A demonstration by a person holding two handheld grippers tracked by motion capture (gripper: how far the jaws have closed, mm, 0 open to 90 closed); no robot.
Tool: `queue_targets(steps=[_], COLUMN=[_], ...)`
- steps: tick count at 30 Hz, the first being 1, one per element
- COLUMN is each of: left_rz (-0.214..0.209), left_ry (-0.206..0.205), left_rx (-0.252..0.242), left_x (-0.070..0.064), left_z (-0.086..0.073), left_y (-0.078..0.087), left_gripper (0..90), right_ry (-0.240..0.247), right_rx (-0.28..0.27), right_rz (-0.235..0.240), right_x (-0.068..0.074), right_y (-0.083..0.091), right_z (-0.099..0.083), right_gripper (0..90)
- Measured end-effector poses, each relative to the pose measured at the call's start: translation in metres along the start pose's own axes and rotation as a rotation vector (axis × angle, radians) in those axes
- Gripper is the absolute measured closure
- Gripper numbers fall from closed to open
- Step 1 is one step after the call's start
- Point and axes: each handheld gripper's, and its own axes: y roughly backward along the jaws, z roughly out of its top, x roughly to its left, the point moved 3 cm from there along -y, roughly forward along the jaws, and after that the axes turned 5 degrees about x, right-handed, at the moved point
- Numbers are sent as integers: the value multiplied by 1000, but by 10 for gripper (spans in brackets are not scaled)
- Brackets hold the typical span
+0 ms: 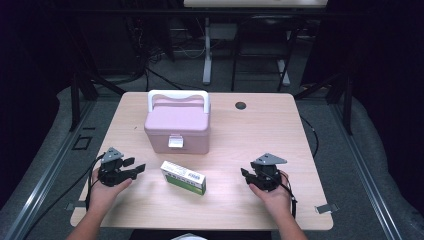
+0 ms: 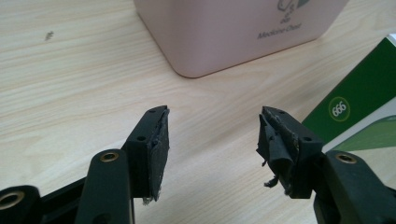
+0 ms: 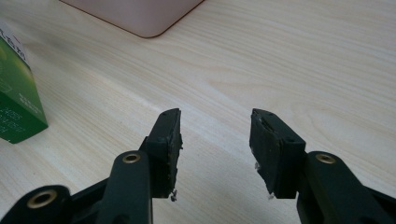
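Nearest the lens in the left gripper view, the left tool [image 2: 212, 128] stands with its jaws wide apart over bare pale wood, their black pads [image 2: 159, 149] frayed at the edges and closed on nothing. Just beyond them the rounded lower corner of the pink medicine chest [image 2: 233, 32] sits on the surface [image 2: 70, 79], and at the right edge a green and white carton [image 2: 362, 109] comes into frame, close to the right jaw but not between the jaws. From the high view, the left tool [image 1: 134, 165] is held in the person's left hand [image 1: 105, 192] near the front left of the surface [image 1: 300, 130], pointing toward the carton [image 1: 183, 177], which lies flat and slightly turned between the two tools, in front of the chest [image 1: 177, 127] and apart from it. The chest has its white handle raised and its front latch facing the person. The right tool [image 1: 245, 174], in the right hand [image 1: 272, 195] at the front right, also points inward toward the carton and is well apart from it. In the right gripper view the right tool [image 3: 215, 126] is likewise spread wide and empty above the wood, with the carton's green end [image 3: 16, 102] at the left edge and the chest's corner [image 3: 135, 14] at the top.
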Motion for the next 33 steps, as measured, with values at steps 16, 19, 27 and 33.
queue_targets(steps=[16, 19, 27, 33], left_rz=[-16, -11, -4, -2], left_ry=[-25, -16, -7, -5], left_rx=[18, 22, 23, 19], left_x=[-6, -6, -5, -4], left_z=[1, 0, 0, 0], left_y=[-3, -3, -1, 0], left_gripper=[451, 455, 455, 455], right_ry=[0, 5, 50, 91], right_rx=[-14, -5, 1, -23], right_rz=[57, 72, 101, 166], right_x=[2, 4, 16, 34], right_y=[0, 0, -1, 3], right_z=[1, 2, 7, 15], right_gripper=[523, 523, 522, 516])
